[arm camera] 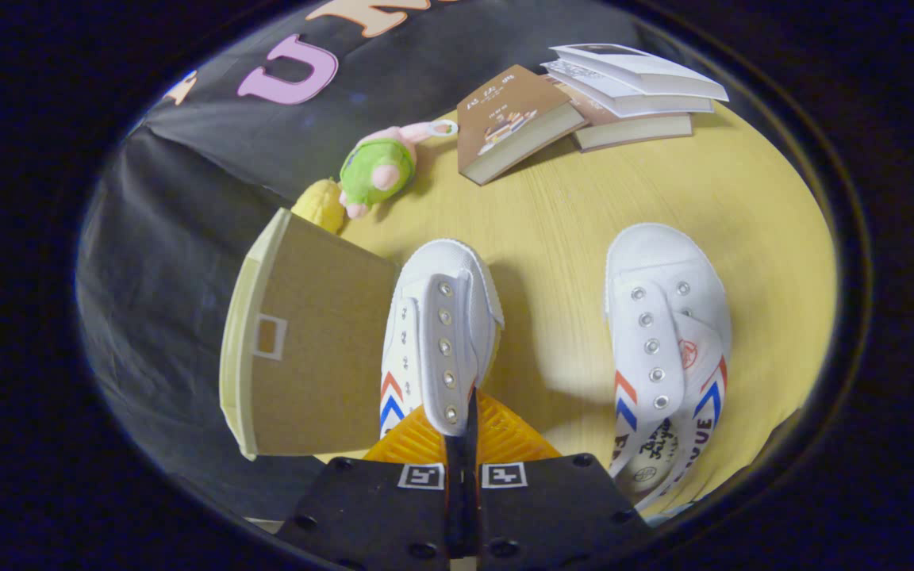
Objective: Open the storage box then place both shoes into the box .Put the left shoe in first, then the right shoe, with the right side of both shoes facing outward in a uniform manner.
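Gripper [462, 428] fingers closed on one sneaker's [437, 333] eyelet flap; storage box [306, 349] immediately left, second sneaker [667, 349] right, plush toys [378, 170] and books [576, 103] beyond.

A pale yellow wooden table [631, 198] fills the near ground under bright light; black cloth [187, 198] drapes the booth's far and left sides.

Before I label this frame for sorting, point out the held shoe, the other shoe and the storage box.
held shoe [441, 317]: gripper view, tongue.
other shoe [663, 262]: gripper view, toe cap.
storage box [322, 349]: gripper view, brown top panel.
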A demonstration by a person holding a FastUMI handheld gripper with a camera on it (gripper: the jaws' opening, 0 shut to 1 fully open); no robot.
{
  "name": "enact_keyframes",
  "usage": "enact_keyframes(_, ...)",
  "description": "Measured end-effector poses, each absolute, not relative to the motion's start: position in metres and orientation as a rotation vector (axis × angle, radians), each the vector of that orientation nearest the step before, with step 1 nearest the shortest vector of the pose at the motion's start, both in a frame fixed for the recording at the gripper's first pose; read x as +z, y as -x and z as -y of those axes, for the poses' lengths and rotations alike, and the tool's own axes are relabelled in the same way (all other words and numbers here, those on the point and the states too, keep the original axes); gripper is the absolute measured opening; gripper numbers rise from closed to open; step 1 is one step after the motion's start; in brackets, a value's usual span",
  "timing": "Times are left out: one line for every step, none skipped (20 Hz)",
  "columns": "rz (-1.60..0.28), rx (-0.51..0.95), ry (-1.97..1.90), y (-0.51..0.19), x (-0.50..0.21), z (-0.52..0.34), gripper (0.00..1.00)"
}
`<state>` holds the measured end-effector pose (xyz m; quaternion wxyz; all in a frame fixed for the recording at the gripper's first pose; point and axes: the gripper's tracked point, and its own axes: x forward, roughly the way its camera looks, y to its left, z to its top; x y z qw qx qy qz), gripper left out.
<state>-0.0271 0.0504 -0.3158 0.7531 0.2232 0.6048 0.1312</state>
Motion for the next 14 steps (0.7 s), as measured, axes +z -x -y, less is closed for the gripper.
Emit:
enact_keyframes(-1.308, 0.288, -0.5, 0.024, -0.305, -0.056, 0.03)
enact_keyframes(-1.293, 0.289, -0.508, 0.02, -0.294, -0.061, 0.03)
enact_keyframes(-1.278, 0.291, -0.515, 0.015, -0.283, -0.067, 0.04)
enact_keyframes(-1.267, 0.301, -0.521, 0.01, -0.273, -0.073, 0.04)
enact_keyframes(-1.249, 0.304, -0.53, 0.005, -0.261, -0.079, 0.04)
enact_keyframes(-1.239, 0.306, -0.538, 0.0, -0.251, -0.085, 0.04)
enact_keyframes(-1.229, 0.313, -0.542, -0.004, -0.24, -0.092, 0.04)
enact_keyframes(-1.213, 0.316, -0.544, -0.009, -0.23, -0.098, 0.04)
enact_keyframes(-1.205, 0.325, -0.543, -0.013, -0.221, -0.105, 0.04)
enact_keyframes(-1.197, 0.334, -0.546, -0.018, -0.212, -0.113, 0.04)
enact_keyframes(-1.189, 0.343, -0.548, -0.021, -0.205, -0.123, 0.04)
enact_keyframes(-1.184, 0.351, -0.549, -0.024, -0.2, -0.132, 0.03)
enact_keyframes(-1.181, 0.362, -0.55, -0.026, -0.195, -0.142, 0.03)
enact_keyframes(-1.182, 0.37, -0.552, -0.027, -0.193, -0.152, 0.03)
